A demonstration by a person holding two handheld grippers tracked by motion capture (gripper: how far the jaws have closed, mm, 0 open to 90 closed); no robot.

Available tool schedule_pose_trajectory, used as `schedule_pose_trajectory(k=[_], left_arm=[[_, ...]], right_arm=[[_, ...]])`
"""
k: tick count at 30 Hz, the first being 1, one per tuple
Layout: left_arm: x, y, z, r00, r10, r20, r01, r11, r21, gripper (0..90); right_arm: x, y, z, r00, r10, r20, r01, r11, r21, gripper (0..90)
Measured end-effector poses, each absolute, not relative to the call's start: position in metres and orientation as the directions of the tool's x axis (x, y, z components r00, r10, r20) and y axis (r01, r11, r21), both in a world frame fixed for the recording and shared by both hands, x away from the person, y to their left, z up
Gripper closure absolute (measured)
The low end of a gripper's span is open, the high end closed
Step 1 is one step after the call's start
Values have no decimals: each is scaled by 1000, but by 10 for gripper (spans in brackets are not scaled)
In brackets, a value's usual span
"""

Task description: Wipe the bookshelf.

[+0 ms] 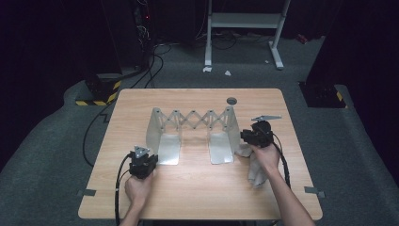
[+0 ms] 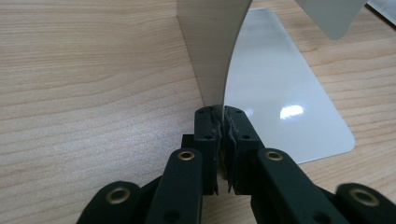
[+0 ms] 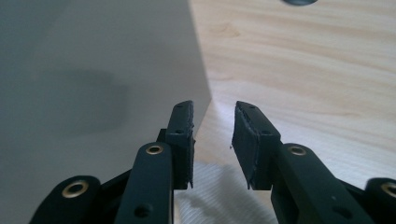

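On the pale wood-grain table (image 1: 197, 188) stands a grey sheet-metal expanding rack (image 1: 193, 134), scissor-linked, with curved end plates. At its left plate, the left gripper (image 2: 219, 114) pinches the thin edge. At its right plate, the right gripper (image 3: 212, 137) hangs spread above a white ribbed cloth (image 3: 219, 196).

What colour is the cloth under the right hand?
White, or pale grey; the cloth shows best in the high view.

A wooden table (image 1: 197, 188) is carrying an expanding metal bookend rack (image 1: 193, 132), a crumpled white cloth (image 1: 254, 172) at its right end, and a small grey disc (image 1: 231, 100) lying behind it.
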State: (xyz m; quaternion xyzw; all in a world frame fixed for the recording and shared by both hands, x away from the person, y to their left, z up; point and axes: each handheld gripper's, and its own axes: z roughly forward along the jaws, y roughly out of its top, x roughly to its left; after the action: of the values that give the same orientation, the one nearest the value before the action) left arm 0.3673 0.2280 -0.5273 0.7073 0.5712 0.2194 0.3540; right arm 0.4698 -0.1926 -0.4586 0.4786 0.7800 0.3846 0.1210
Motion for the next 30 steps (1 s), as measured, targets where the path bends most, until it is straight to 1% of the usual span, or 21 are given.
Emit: schedule_pose_trajectory(k=[4, 11, 14, 17, 20, 28, 30], left_arm=[[371, 228, -524, 259, 963, -73, 667, -124, 735, 837], [381, 241, -523, 228, 968, -101, 686, -87, 722, 870], [386, 245, -521, 230, 968, -101, 693, -90, 715, 880], [394, 245, -519, 228, 969, -94, 700, -96, 707, 880], [403, 244, -517, 223, 971, -91, 705, -97, 703, 882], [408, 244, -519, 213, 972, -95, 702, -85, 707, 884], [409, 244, -519, 214, 972, -97, 702, -84, 707, 885]], right_arm=[[460, -184, -465, -535, 831, 151, 653, 294, 698, 671], [444, -177, -465, -556, 820, 140, 634, 308, 710, 669], [437, -172, -465, -566, 816, 116, 619, 328, 714, 671], [433, -170, -468, -570, 810, 136, 615, 311, 725, 668], [429, -165, -474, -578, 803, 147, 618, 312, 721, 651], [412, -146, -485, -620, 779, 95, 588, 381, 714, 583], [410, -141, -489, -626, 776, 77, 583, 401, 707, 582]])
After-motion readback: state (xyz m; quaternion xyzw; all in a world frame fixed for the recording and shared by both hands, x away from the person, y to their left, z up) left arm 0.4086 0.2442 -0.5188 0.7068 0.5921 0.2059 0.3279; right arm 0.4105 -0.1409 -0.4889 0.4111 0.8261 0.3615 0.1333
